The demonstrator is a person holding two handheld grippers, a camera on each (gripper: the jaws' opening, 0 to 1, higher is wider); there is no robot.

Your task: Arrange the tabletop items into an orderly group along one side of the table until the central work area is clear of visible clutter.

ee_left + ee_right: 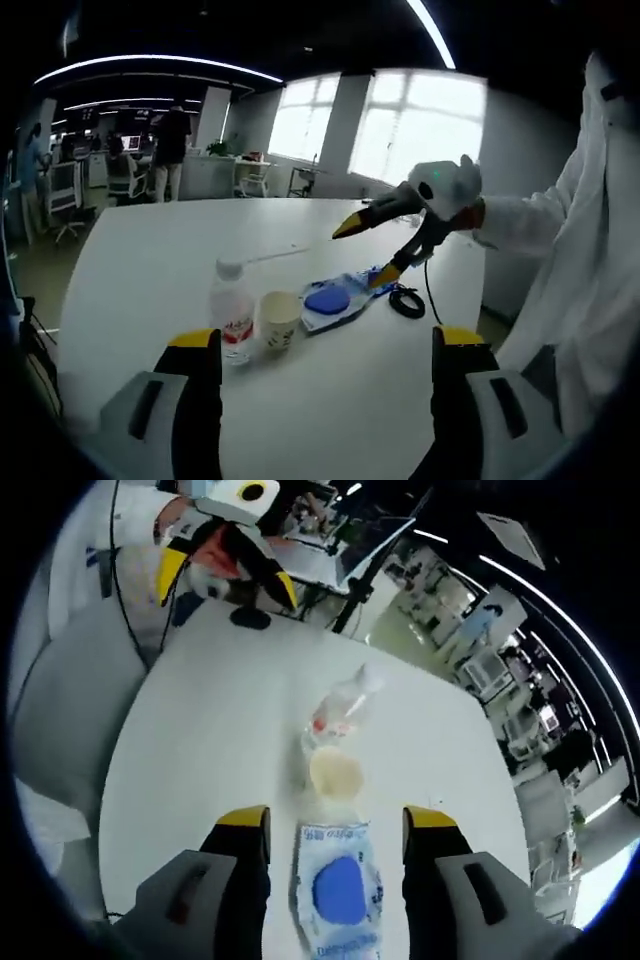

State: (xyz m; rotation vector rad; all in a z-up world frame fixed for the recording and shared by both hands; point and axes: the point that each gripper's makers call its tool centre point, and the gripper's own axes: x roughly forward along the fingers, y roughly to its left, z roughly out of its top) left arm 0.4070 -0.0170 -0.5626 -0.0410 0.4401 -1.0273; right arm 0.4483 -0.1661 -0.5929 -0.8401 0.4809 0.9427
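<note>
- In the left gripper view the left gripper (325, 350) rises from 6 o'clock, its yellow-tipped jaws wide apart and holding nothing.
- The right gripper (366, 248) enters at 2 o'clock, jaws spread, tips pointing toward 8 o'clock.
- A white-gloved hand (447, 187) grips it; a white sleeve (540, 215) runs off toward 3 o'clock.
- In the right gripper view the right gripper (336, 825) rises from 6 o'clock, jaws parted.
- The left gripper (228, 572) shows at 11 o'clock, jaws apart.
</note>
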